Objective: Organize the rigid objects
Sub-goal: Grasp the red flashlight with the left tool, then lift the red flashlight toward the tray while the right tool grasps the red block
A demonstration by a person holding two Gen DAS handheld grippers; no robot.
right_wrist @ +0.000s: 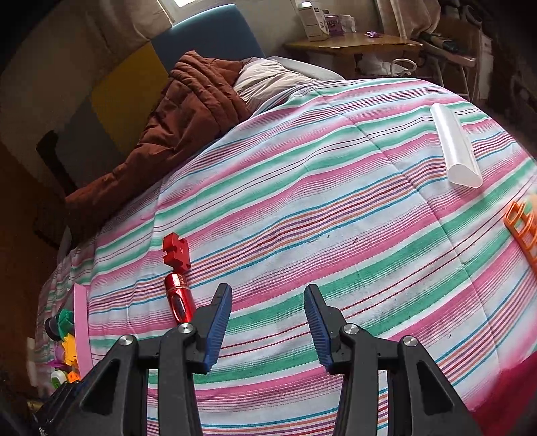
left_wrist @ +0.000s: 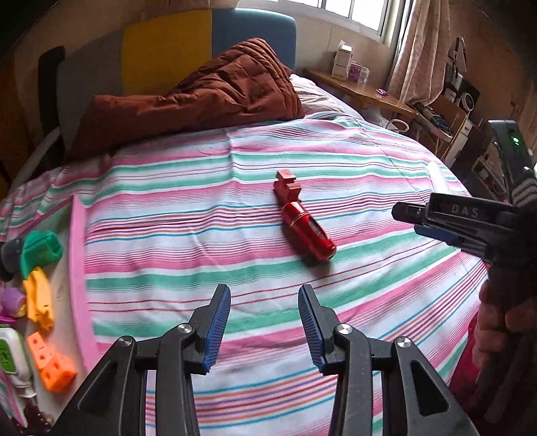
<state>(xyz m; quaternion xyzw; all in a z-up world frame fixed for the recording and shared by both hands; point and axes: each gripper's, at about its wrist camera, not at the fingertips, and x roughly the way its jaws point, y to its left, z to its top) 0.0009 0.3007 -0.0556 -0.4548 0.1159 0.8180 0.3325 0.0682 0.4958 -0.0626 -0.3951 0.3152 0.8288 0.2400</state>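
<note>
Left tongs [left_wrist: 264, 327] agape, striped bedspread [left_wrist: 201, 214] bare before red cylinder [left_wrist: 310, 231]

A home bedroom — striped bedspread [left_wrist: 235, 174], brown quilt [left_wrist: 201, 97], curtained window [left_wrist: 355, 13].

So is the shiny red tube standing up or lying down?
Lying down. The red tube rests on its side on the striped bedspread, with one end against a small red block. Neither gripper holds it.

Left gripper [left_wrist: 264, 323] jaws spread, empty, pointing forward and low; right gripper [right_wrist: 267, 325] likewise spread and empty, held level alongside.
</note>
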